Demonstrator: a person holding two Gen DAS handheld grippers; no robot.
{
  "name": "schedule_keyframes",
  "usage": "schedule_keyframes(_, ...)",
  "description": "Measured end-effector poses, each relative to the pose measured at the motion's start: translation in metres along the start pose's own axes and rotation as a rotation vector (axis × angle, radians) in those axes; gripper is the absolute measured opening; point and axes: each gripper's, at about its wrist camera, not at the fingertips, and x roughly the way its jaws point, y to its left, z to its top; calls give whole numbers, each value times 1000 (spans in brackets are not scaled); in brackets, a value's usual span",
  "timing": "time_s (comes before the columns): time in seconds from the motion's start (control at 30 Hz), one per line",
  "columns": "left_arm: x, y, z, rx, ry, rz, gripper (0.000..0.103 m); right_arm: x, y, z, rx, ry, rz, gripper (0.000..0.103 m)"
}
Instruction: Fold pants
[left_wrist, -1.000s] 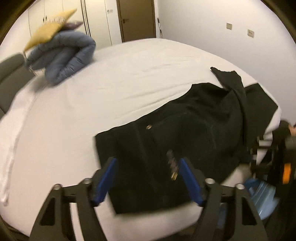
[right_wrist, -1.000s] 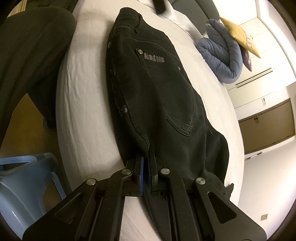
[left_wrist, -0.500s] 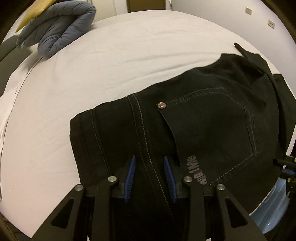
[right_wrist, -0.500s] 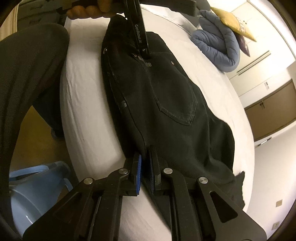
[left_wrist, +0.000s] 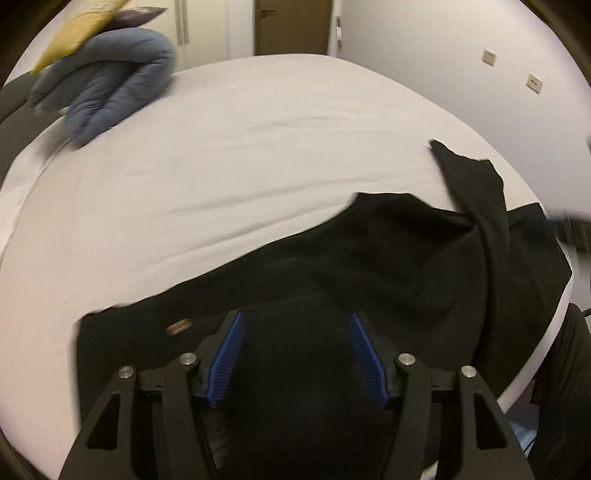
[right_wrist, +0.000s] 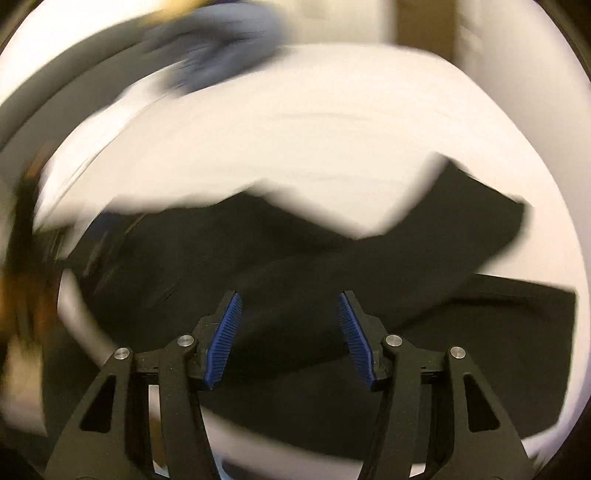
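Two hand-held grippers hang over a bed (left_wrist: 280, 155) dressed in a white sheet, each angled down at a pair of black pants (left_wrist: 388, 266) spread along the near edge of the mattress.

In the left wrist view, the left hand-held gripper (left_wrist: 295, 354) sits at 6 o'clock with its jaws opening; the blue ribbed pads (left_wrist: 227, 360) stand well apart and press on nothing. Black fabric fills the gap behind them, but whether the pads touch the cloth cannot be told. The pants run from 7 o'clock, where a small metal rivet (left_wrist: 178, 327) shows near the waist end, across to 3 o'clock, where one leg lies folded over the other and a pointed corner of cloth reaches toward 2 o'clock. A rolled blue quilt (left_wrist: 110, 99) with a yellow cushion (left_wrist: 77, 33) on top sits at 10 o'clock, well apart from the pants. A brown door (left_wrist: 291, 26) stands at 12 o'clock.

The right wrist view is heavily blurred. The right hand-held gripper (right_wrist: 290, 336) is also at 6 o'clock, jaws opening, pads wide and free of cloth. The pants (right_wrist: 443, 302) spread beneath it from 9 o'clock to 4 o'clock.
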Motion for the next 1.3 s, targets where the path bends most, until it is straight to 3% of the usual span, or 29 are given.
schedule_keyframes(0.1, 41, -12, 8, -40, 66, -29, 62, 19, -53, 58, 132, 50, -94, 53)
schedule_keyframes(0.17, 63, -15, 8, -50, 100, -27, 62, 32, -70, 83, 160, 78, -84, 53)
schedule_keyframes(0.33, 70, -17, 11, -71, 99, -44, 63, 95, -97, 134, 177, 194, -247, 54)
schedule_keyframes(0.4, 71, -15, 12, -75, 102, -61, 63, 113, -100, 143, 196, 235, -259, 54)
schedule_keyframes(0.47, 73, -13, 13, -69, 101, -69, 63, 125, -97, 148, 195, 250, -272, 54)
schedule_keyframes(0.6, 73, -16, 14, -59, 96, -65, 63, 142, -93, 152, 194, 306, -419, 54)
schedule_keyframes(0.67, 61, -3, 4, -60, 89, -67, 63, 150, -92, 149, 185, 341, -446, 54)
schedule_keyframes(0.8, 59, -2, 1, -65, 81, -71, 63, 145, -90, 146, 188, 329, -505, 54)
schedule_keyframes(1.07, 58, 5, -1, -69, 75, -76, 63, 126, -93, 154, 198, 301, -518, 54)
schedule_keyframes(1.3, 57, 7, -2, -75, 71, -84, 63, 135, -105, 145, 279, 361, -423, 55)
